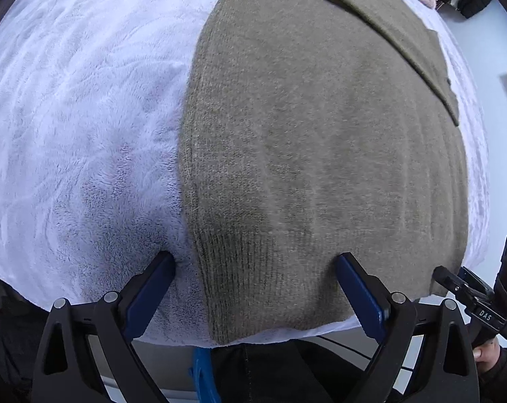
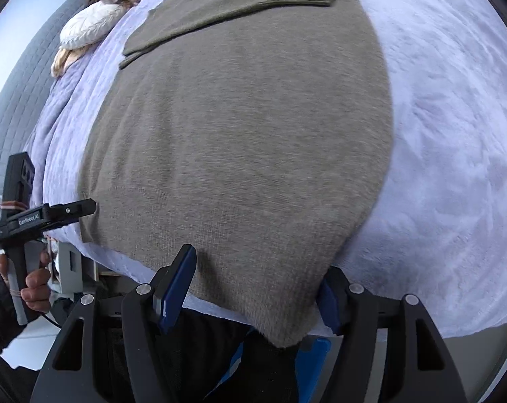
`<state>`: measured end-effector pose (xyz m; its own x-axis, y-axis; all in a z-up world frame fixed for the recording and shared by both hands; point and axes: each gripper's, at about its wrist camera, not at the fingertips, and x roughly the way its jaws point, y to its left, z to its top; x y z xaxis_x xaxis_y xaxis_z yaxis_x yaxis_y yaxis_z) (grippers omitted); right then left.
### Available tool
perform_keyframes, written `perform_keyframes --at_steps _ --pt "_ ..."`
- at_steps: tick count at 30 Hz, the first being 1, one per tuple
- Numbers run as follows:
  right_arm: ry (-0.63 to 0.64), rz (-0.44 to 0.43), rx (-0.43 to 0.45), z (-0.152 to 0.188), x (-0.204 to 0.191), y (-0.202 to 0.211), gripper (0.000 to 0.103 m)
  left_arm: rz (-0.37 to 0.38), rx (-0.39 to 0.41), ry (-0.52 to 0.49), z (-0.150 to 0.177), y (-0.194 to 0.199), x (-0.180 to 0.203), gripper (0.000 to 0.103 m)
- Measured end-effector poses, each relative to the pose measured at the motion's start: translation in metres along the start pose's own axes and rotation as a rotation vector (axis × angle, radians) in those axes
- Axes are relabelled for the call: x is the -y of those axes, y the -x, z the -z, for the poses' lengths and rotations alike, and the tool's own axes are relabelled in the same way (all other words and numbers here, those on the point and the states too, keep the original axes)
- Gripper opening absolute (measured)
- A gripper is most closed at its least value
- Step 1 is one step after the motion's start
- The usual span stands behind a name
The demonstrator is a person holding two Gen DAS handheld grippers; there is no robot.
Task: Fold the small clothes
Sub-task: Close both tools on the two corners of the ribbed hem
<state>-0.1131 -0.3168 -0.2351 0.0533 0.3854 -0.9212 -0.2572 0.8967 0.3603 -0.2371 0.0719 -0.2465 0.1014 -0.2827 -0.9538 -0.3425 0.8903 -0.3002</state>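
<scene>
Left wrist: both grippers [image 1: 255, 262] [image 2: 258, 275] wide, straddling sweater [image 1: 320, 134] hem corners.

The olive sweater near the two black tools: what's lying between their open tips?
Its near hem. The left gripper straddles one hem corner of the olive sweater; the right gripper straddles the other, each in its own wrist view.
</scene>
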Motion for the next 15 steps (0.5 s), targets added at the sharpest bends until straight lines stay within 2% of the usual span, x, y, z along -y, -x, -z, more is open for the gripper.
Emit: perform_keyframes --at_steps 1,6,11,14,15 --pt "0.004 0.015 -0.008 -0.001 -0.001 -0.004 0.070 -0.002 -0.007 -0.002 -0.003 -0.001 0.001 0.101" --pt "-0.082 -0.039 -0.020 -0.007 0.012 -0.011 0.072 -0.055 -0.020 -0.029 -0.012 -0.003 0.004 0.100" --pt "-0.108 -0.059 -0.030 -0.010 0.015 -0.015 0.072 -0.089 -0.010 -0.054 -0.011 0.012 0.002 0.081" --pt "-0.125 -0.080 -0.022 -0.010 0.016 -0.017 0.078 -0.097 -0.010 -0.070 -0.014 0.019 -0.003 0.062" --pt "-0.134 -0.083 -0.020 -0.010 0.016 -0.017 0.078 -0.094 -0.009 -0.074 -0.015 0.021 -0.004 0.050"
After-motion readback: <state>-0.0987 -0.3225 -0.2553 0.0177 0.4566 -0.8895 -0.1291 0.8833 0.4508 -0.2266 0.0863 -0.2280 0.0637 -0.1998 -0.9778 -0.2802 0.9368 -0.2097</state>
